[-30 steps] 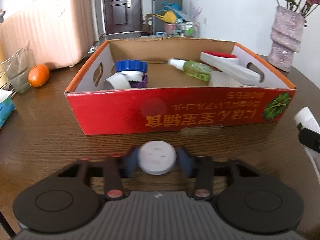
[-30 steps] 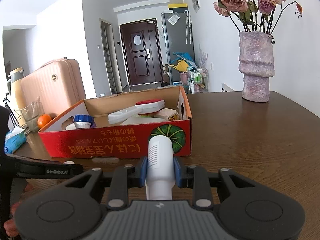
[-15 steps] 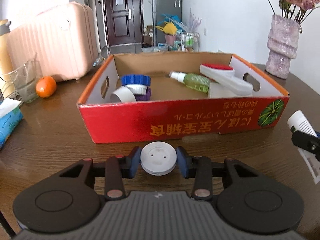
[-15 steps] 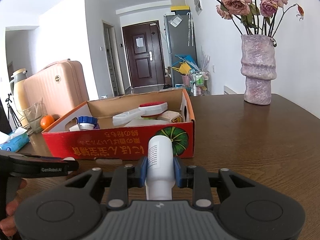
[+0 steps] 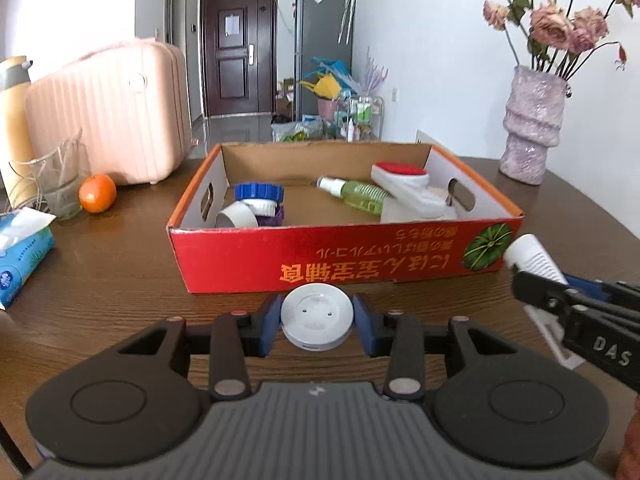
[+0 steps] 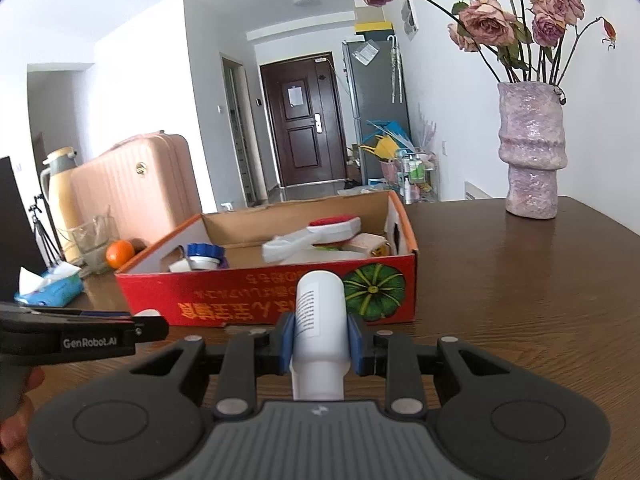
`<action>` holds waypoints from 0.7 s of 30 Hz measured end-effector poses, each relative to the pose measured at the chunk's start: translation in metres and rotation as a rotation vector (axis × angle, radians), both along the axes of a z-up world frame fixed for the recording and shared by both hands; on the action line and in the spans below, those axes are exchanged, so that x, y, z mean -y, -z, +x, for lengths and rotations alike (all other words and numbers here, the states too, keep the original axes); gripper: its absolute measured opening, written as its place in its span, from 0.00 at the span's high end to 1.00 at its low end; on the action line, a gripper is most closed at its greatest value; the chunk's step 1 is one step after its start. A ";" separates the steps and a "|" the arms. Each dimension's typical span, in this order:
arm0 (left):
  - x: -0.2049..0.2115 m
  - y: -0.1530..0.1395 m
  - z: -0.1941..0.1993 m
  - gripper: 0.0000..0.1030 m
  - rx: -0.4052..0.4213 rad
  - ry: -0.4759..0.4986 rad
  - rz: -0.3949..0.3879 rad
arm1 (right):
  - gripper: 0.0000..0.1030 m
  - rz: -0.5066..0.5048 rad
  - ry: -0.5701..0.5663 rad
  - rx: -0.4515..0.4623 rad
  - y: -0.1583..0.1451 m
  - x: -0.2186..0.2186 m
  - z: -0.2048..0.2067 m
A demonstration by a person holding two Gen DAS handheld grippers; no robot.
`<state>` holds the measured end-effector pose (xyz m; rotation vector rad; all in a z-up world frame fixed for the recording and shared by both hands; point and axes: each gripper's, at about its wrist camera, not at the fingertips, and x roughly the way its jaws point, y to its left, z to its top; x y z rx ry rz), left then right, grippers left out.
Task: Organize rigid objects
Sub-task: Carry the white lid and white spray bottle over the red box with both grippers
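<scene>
- Nearest, the left claw [image 5: 317, 322] is clamped on a round white container [image 5: 317, 316], its flat face toward the camera; what lies behind that face is hidden.
- The right claw [image 6: 321, 346] grips a white bottle [image 6: 320, 320] round its middle, nose forward; its printed label is too small to read, and its rear end is cut off by the claw body.
- Since 1 second ago the left claw has lifted and drawn back from the red cardboard box [image 5: 360, 268], which now sits smaller and further up in its view, with more of the room showing. The right claw has hardly shifted. My reading: both items are carried and ready to go over the front wall into the box.
- On the wooden counter [image 5: 100, 280], the box already holds a blue-lidded jar [image 5: 259, 193], a green spray bottle [image 5: 354, 191] and a white brush with a red pad [image 5: 404, 184]; items behind the brush are partly hidden.
- Further off stand an orange [image 5: 97, 193], a tissue pack [image 5: 22, 256], a pink suitcase [image 5: 116, 108] and a vase of dried roses [image 5: 532, 132].
</scene>
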<state>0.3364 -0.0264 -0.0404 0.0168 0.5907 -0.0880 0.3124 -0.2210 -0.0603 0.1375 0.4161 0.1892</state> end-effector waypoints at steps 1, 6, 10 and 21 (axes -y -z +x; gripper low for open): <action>0.000 -0.002 -0.003 0.61 0.005 0.000 -0.003 | 0.74 0.006 -0.006 0.006 -0.001 -0.002 -0.002; -0.001 -0.011 -0.022 0.61 0.042 -0.006 -0.018 | 0.74 0.019 -0.032 0.024 -0.005 -0.009 -0.012; -0.003 -0.018 -0.034 0.61 0.061 -0.007 -0.027 | 0.74 0.030 -0.045 0.040 -0.009 -0.014 -0.017; -0.009 -0.027 -0.041 0.61 0.084 -0.016 -0.043 | 0.74 0.050 -0.061 0.056 -0.016 -0.022 -0.022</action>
